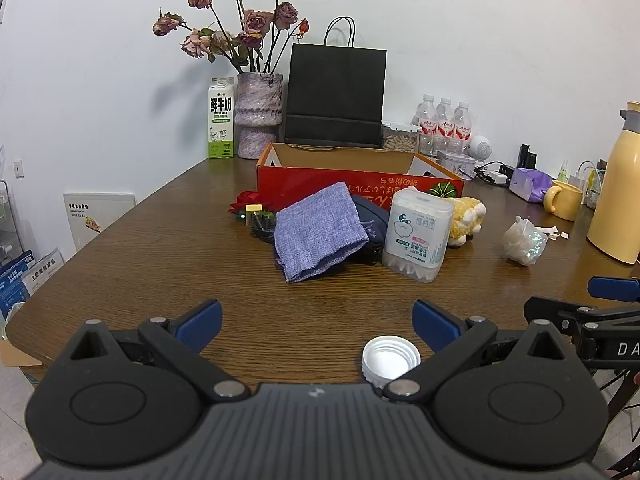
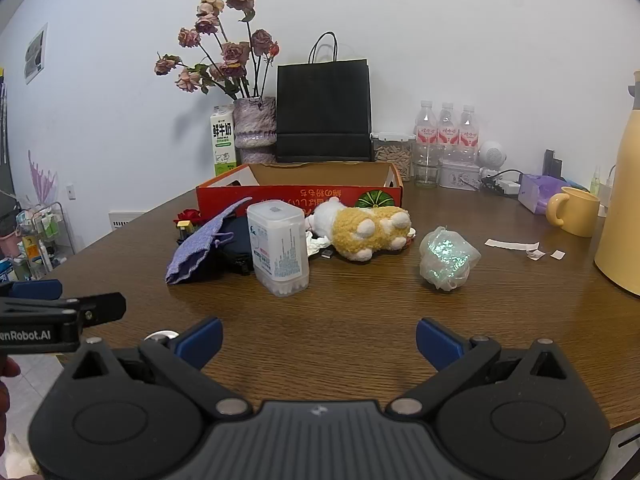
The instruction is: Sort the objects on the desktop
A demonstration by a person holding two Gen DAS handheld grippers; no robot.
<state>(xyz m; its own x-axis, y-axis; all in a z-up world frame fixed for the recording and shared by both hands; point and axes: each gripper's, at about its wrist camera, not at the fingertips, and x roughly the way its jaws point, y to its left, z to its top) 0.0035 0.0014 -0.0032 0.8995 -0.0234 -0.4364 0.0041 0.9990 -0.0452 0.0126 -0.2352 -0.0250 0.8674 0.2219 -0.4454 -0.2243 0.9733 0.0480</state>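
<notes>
While both my left hand-held gripper (image 1: 316, 326) and right hand-held gripper (image 2: 318, 344) hang wide and empty, I'm probably choosing: reach the cotton-swab box (image 2: 279, 248) next, toward the red box (image 2: 300, 194)

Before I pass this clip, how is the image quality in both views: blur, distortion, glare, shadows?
Left wrist view: sharp throughout, strong fisheye bending of the table edge, dark corners, soft flower shadow on the wall beside the vase. Right wrist view: equally sharp, same curvature, glints on the shiny wrapped bundle, mild sheen on the wood; no motion blur.
</notes>
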